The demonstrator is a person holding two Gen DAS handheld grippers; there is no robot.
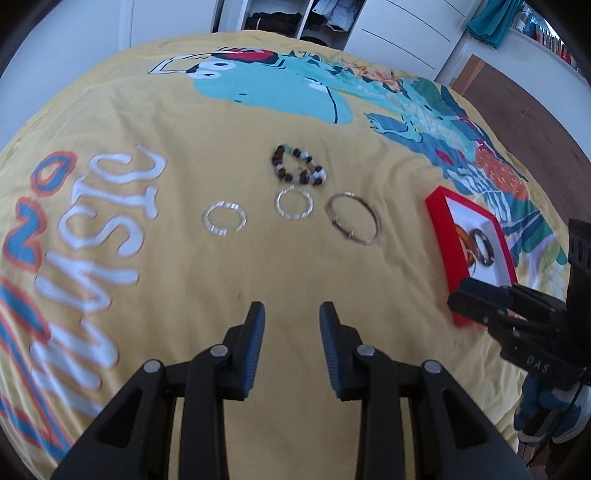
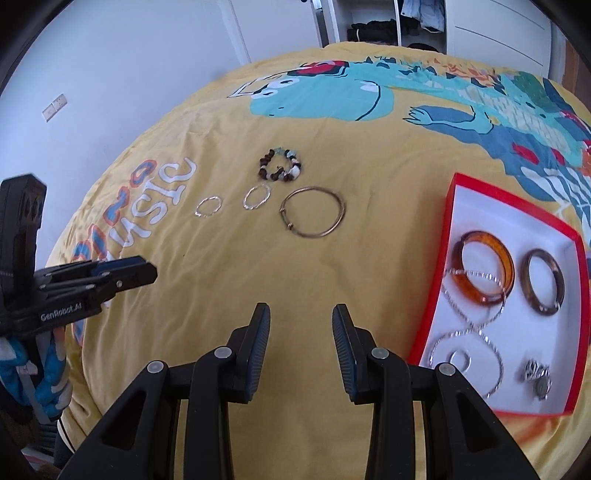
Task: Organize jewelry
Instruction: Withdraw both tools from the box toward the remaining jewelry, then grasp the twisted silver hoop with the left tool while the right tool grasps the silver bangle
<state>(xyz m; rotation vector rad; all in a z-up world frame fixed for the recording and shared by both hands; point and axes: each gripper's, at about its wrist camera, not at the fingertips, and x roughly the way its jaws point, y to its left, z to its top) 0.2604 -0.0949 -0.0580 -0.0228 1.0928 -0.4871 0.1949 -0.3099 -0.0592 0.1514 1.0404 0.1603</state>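
On the yellow bedspread (image 1: 221, 280) lie a beaded bracelet (image 1: 298, 169), an open silver cuff (image 1: 224, 218), a twisted silver ring bracelet (image 1: 294, 203) and a thin metal bangle (image 1: 353, 218). They also show in the right wrist view: beaded bracelet (image 2: 279, 165), cuff (image 2: 208, 206), twisted ring (image 2: 256, 196), bangle (image 2: 313, 212). A red box (image 2: 448, 236) with white lining holds an amber bangle (image 2: 484, 273), a brown bangle (image 2: 542, 281), a silver chain (image 2: 466, 334) and a small charm (image 2: 537, 373). My left gripper (image 1: 291, 314) is open and empty, short of the jewelry. My right gripper (image 2: 301, 317) is open and empty, left of the box.
The red box (image 1: 441, 236) lies at the right in the left wrist view, with my right gripper's body (image 1: 517, 317) beside it. My left gripper's body (image 2: 74, 291) shows at the left in the right wrist view. A wardrobe (image 1: 295, 18) stands beyond the bed.
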